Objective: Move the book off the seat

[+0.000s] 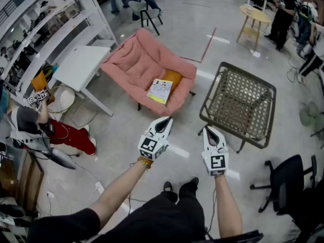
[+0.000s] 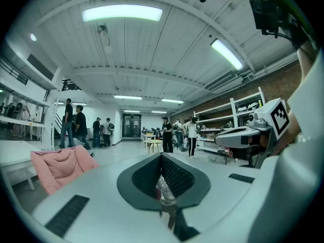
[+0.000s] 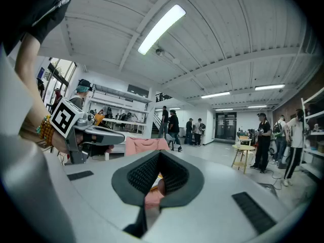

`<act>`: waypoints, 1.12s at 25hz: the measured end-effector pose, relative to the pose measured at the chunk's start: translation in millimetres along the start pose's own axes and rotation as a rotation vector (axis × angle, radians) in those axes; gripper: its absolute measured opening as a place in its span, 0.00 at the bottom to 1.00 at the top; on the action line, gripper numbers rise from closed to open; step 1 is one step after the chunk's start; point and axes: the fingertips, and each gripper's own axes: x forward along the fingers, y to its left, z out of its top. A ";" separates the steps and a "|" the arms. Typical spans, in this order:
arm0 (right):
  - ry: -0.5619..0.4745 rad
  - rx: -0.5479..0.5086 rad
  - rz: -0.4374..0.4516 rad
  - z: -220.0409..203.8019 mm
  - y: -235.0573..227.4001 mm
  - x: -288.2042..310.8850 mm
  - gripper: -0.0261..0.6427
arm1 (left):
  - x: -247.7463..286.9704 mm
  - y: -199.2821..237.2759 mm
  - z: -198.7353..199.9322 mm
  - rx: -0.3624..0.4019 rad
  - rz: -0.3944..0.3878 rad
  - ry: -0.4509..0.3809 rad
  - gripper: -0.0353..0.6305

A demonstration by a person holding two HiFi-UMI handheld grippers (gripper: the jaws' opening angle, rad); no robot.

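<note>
A white and yellow book (image 1: 160,91) lies on the seat of a pink cushioned chair (image 1: 136,65), next to an orange cushion (image 1: 172,77). My left gripper (image 1: 165,122) is held level in the air short of the chair, its jaws shut on nothing. Beside it, my right gripper (image 1: 208,131) is also shut and empty. In the left gripper view the left gripper (image 2: 162,158) has its tips together, with the pink chair (image 2: 58,165) off to the left. In the right gripper view the right gripper (image 3: 159,155) points at the pink chair (image 3: 144,146).
A square wicker-topped frame (image 1: 241,103) stands right of the pink chair. A white table (image 1: 80,65) and shelving lie to the left, a black office chair (image 1: 288,180) at the lower right. A round wooden table (image 1: 253,16) and several people stand at the back.
</note>
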 end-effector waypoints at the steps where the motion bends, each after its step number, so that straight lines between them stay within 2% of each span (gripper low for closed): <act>1: 0.025 -0.003 -0.014 -4.1 -10.8 -11.5 0.06 | 7.3 -14.3 -2.9 -0.004 -0.018 0.002 0.05; 4: 0.064 0.006 -0.020 -13.1 -31.7 -28.1 0.06 | 22.8 -37.1 -7.4 -0.006 -0.042 0.009 0.05; 13: 0.069 0.072 0.116 -31.0 -36.4 7.4 0.06 | 23.5 -24.1 -6.9 -0.006 0.021 0.004 0.05; 16: 0.092 0.099 0.159 -37.0 -25.4 27.2 0.08 | 23.9 -1.3 -16.0 -0.010 0.043 0.003 0.05; 18: 0.107 0.113 0.184 -48.3 -19.1 45.3 0.16 | 28.6 15.8 -25.2 -0.019 0.052 0.002 0.05; 19: 0.113 0.116 0.191 -55.4 -17.8 56.7 0.17 | 32.4 24.6 -29.9 -0.023 0.053 0.000 0.05; 28: 0.180 0.242 0.178 -103.5 -0.6 161.7 0.18 | 41.4 109.2 -68.8 -0.022 0.026 0.011 0.05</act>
